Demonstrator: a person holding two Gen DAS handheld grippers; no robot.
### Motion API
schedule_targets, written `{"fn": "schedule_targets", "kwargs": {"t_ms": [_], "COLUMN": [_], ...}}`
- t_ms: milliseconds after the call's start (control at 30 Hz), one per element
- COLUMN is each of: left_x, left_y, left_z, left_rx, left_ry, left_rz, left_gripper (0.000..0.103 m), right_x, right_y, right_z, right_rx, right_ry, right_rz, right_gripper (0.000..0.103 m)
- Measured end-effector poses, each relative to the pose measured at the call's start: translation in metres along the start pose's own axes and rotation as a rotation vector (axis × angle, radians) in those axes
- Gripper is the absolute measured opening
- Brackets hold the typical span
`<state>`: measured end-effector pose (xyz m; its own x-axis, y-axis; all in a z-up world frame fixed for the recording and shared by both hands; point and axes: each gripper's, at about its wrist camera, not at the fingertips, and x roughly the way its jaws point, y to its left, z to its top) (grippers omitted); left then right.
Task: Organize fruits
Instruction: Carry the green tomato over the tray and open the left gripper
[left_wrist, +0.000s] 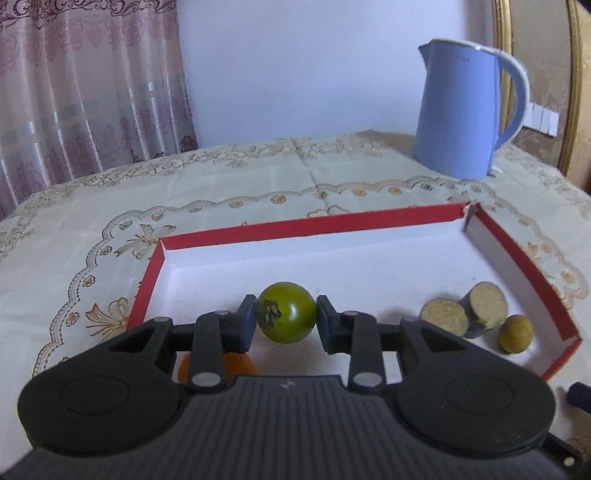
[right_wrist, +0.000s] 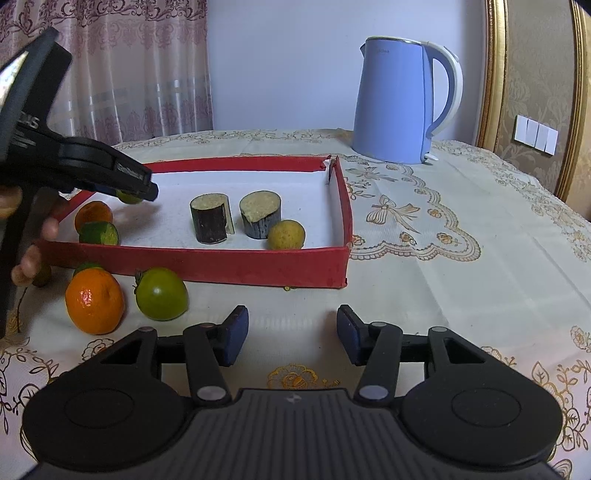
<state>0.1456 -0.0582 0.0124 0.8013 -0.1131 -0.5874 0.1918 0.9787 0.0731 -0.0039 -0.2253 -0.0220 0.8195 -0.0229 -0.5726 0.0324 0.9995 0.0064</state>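
My left gripper (left_wrist: 286, 317) is shut on a green tomato (left_wrist: 286, 312) and holds it over the left part of the red tray (left_wrist: 295, 223); from the right wrist view the left gripper (right_wrist: 136, 190) hangs above the tray (right_wrist: 207, 264) and mostly hides the tomato (right_wrist: 128, 197). In the tray lie two cut sugarcane pieces (right_wrist: 210, 218) (right_wrist: 260, 214), a small yellow fruit (right_wrist: 286, 234), an orange (right_wrist: 93, 215) and a green citrus (right_wrist: 99, 233). My right gripper (right_wrist: 291, 334) is open and empty above the tablecloth in front of the tray. An orange (right_wrist: 95, 301) and a green tomato (right_wrist: 160, 293) lie outside the tray.
A blue electric kettle (right_wrist: 397, 99) stands behind the tray at the back right. Another green fruit (right_wrist: 86, 266) peeks out behind the loose orange. The embroidered tablecloth (right_wrist: 443, 258) covers the table. A curtain (right_wrist: 129, 74) hangs behind on the left.
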Motion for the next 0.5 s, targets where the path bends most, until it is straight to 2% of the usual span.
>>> {"fn": "schedule_targets", "kwargs": {"t_ms": [100,200,233,267,333,500], "left_x": [0.006,0.011,0.011,0.010,0.008,-0.017], "left_y": [-0.002,-0.002,-0.003,-0.005,-0.007,0.000], "left_z": [-0.001,-0.002,-0.003,-0.003,-0.006,-0.004], "left_rx": [0.015,0.017,0.026,0.041,0.055,0.054], "left_ry": [0.002,0.012,0.001,-0.011,-0.033,-0.091], "left_rz": [0.025,0.031,0.038,0.045,0.060,0.042], "left_gripper": [0.031,0.037,0.042,0.055,0.072,0.074], "right_x": [0.000,0.000,0.000,0.000,0.000,0.000], "right_y": [0.000,0.000,-0.001,0.000,0.000,0.000], "right_z": [0.000,0.000,0.000,0.000,0.000,0.000], "right_rx": [0.001,0.001,0.002,0.003,0.004,0.002], "right_ry": [0.000,0.000,0.000,0.000,0.001,0.000], "right_rz": [0.001,0.001,0.001,0.001,0.002,0.001], "right_gripper": [0.052,0.052,0.052,0.052,0.052,0.052]}}
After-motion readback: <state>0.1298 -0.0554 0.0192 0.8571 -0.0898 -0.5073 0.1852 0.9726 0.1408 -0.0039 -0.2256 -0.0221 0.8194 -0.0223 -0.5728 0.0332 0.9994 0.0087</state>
